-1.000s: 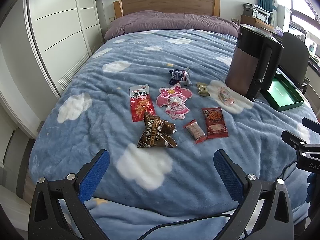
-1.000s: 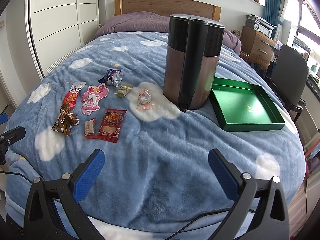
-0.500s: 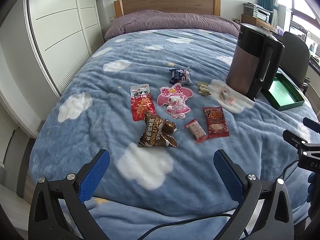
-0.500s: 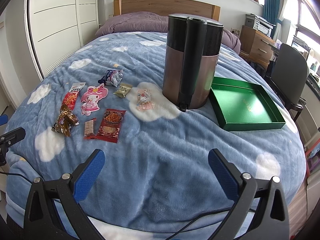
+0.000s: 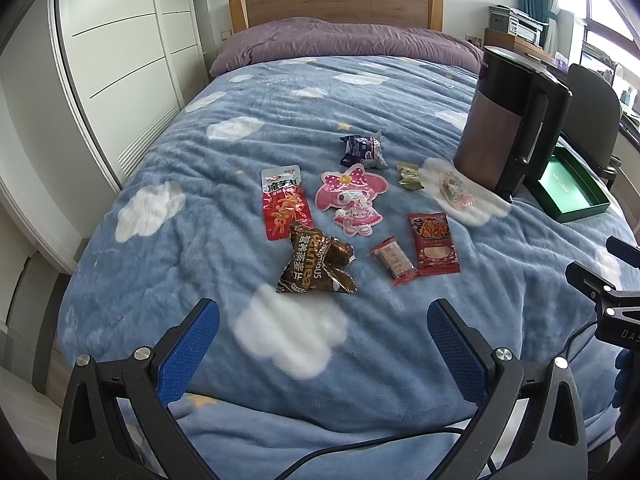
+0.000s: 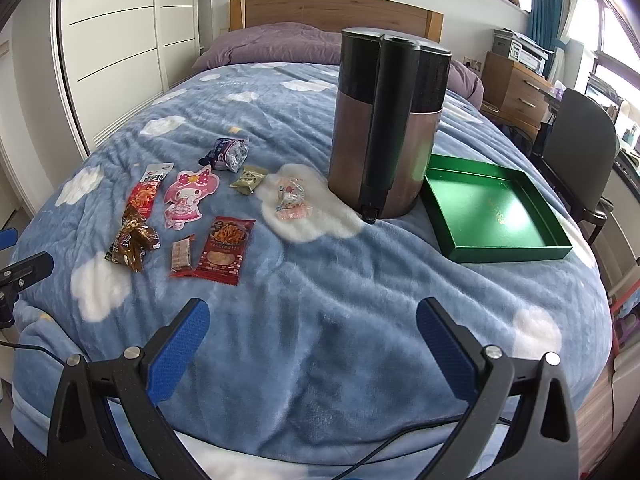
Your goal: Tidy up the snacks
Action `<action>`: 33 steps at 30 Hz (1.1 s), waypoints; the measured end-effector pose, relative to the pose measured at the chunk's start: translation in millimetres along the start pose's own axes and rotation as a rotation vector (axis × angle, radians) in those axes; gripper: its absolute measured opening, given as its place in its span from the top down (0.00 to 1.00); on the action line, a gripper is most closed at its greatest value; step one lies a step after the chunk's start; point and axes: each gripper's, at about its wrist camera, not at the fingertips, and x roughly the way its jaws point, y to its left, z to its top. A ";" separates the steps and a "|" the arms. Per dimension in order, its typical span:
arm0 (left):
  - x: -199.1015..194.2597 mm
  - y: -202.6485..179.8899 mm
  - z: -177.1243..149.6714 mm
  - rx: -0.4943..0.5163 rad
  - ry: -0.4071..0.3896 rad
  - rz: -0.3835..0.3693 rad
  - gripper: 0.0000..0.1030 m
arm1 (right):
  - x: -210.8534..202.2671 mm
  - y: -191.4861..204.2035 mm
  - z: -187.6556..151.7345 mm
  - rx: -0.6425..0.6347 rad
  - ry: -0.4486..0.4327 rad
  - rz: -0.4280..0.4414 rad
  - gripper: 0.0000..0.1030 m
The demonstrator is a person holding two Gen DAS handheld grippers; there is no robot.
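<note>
Several snack packets lie on a blue cloud-print blanket: a brown packet, a red strip packet, a pink character packet, a dark red packet, a small bar, a dark blue packet, an olive packet and a clear candy packet. An empty green tray lies to the right. My left gripper is open and empty, short of the brown packet. My right gripper is open and empty, over bare blanket.
A tall brown and black kettle stands between the snacks and the tray. A white wardrobe runs along the left. A dark chair and a wooden dresser stand right of the bed.
Both views have shifted very slightly; the snacks, kettle and tray lie as before. Both grippers stay open and empty.
</note>
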 end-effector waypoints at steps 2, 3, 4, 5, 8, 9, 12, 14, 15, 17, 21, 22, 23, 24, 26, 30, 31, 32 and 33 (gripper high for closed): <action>0.0 -0.2 -0.4 -0.001 0.000 0.000 0.01 | 0.1 0.4 0.2 -0.001 -0.001 0.001 0.00; 0.1 -0.2 0.0 0.000 0.000 0.001 0.01 | 0.1 0.7 0.3 -0.001 0.000 0.000 0.00; 0.1 -0.3 -0.4 0.001 0.000 0.001 0.01 | 0.0 1.0 0.3 0.000 0.000 0.000 0.00; 0.1 0.2 0.4 0.001 0.000 0.000 0.01 | -0.1 1.1 0.5 0.000 0.000 0.000 0.00; 0.2 0.3 0.5 0.001 0.000 -0.001 0.01 | 0.0 1.7 0.8 0.000 0.000 0.000 0.00; 0.3 0.2 0.3 0.001 0.000 -0.001 0.01 | -0.3 2.1 0.9 0.001 0.000 0.001 0.00; 0.5 0.2 0.0 0.000 0.002 -0.001 0.01 | -0.4 2.7 1.2 0.000 0.000 0.000 0.00; 0.3 0.4 0.8 0.000 0.002 -0.001 0.01 | -0.2 2.7 1.1 0.001 0.000 0.000 0.00; 0.5 0.2 0.2 -0.001 0.003 -0.001 0.01 | -0.2 2.9 1.0 0.001 0.000 0.000 0.00; 0.3 0.5 0.9 0.000 0.002 -0.002 0.01 | 0.0 2.9 0.8 0.002 0.000 0.000 0.00; 0.7 0.2 0.2 0.000 0.004 -0.002 0.01 | 0.3 3.2 0.5 0.001 0.001 0.001 0.00; 1.2 1.3 -0.1 0.000 0.004 -0.002 0.01 | 0.4 3.2 0.4 0.001 0.001 0.000 0.00; 1.4 1.0 -0.9 0.001 0.004 -0.001 0.01 | 0.4 3.2 0.4 0.001 0.001 0.000 0.00; 1.3 1.2 -0.9 0.001 0.005 -0.002 0.01 | 0.4 3.3 0.3 0.001 0.001 0.000 0.00; 1.7 1.6 -1.2 0.000 0.004 -0.002 0.01 | 0.5 3.4 0.1 0.001 0.000 0.000 0.00; 1.9 1.3 -2.0 0.000 0.005 -0.002 0.01 | 0.7 3.6 0.0 0.002 0.001 0.001 0.00; 1.9 1.7 -0.7 0.000 0.005 -0.002 0.01 | 0.7 3.6 -0.1 0.001 0.001 0.000 0.00; 1.9 1.4 -1.6 0.000 0.005 -0.002 0.01 | 0.7 3.7 -0.2 0.001 0.001 0.000 0.00; 2.0 1.7 -1.0 0.000 0.006 -0.003 0.01 | 1.0 3.9 0.0 0.001 0.001 0.000 0.00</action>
